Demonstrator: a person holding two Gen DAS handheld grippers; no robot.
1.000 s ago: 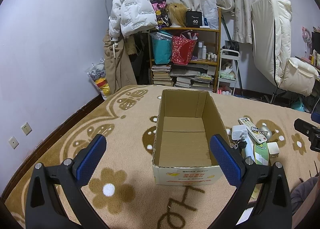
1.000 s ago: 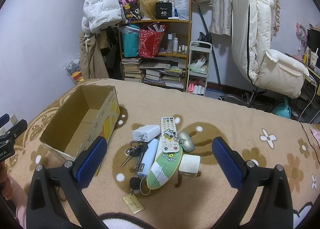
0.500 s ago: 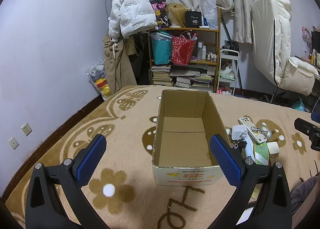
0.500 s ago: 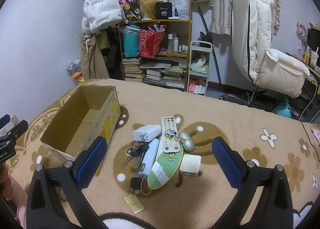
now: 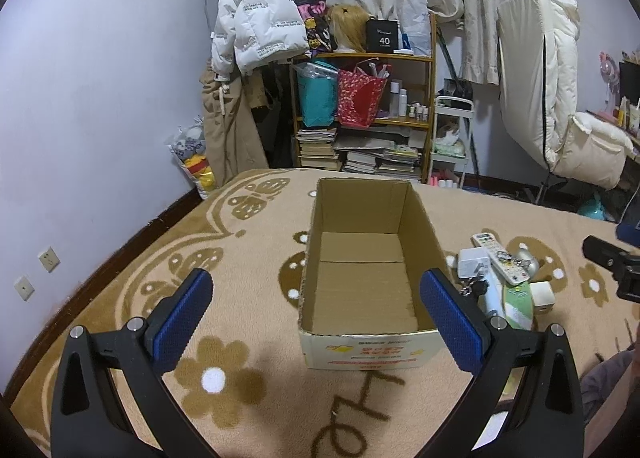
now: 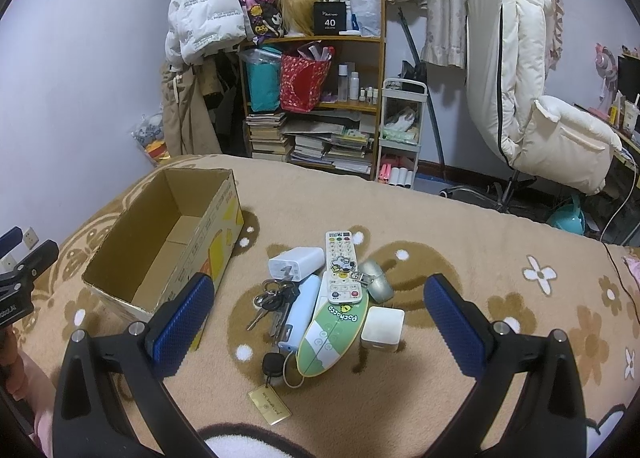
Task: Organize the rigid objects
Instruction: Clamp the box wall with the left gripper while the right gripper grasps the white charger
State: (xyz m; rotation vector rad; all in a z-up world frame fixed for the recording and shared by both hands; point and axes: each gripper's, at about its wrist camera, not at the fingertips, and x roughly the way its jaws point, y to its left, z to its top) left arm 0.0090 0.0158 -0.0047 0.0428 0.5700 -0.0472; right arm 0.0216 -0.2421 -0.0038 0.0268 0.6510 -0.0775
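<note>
1. Landmark: open cardboard box (image 5: 362, 278) standing upright on the patterned rug (image 5: 200, 258); nothing visible inside it.
2. Left gripper (image 5: 316, 312): jaws wide apart, holding nothing, poised above the rug at the box's near end, blue pads (image 5: 182, 314) flanking the box in view.
3. Right gripper (image 6: 320, 322): jaws wide apart, holding nothing, poised over a cluster of items to the right of the box.
4. Cluster, all on the rug outside the box:
   - white charger (image 6: 296, 262) nearest the box;
   - white remote (image 6: 342, 268) lying on a green oval case (image 6: 332, 332);
   - key bunch (image 6: 274, 300) and pale blue cylinder (image 6: 300, 312) touching;
   - white cube (image 6: 383, 328) and silver oval object (image 6: 376, 282) farthest from the box;
   - gold tag (image 6: 269, 400) nearest the camera.
</note>
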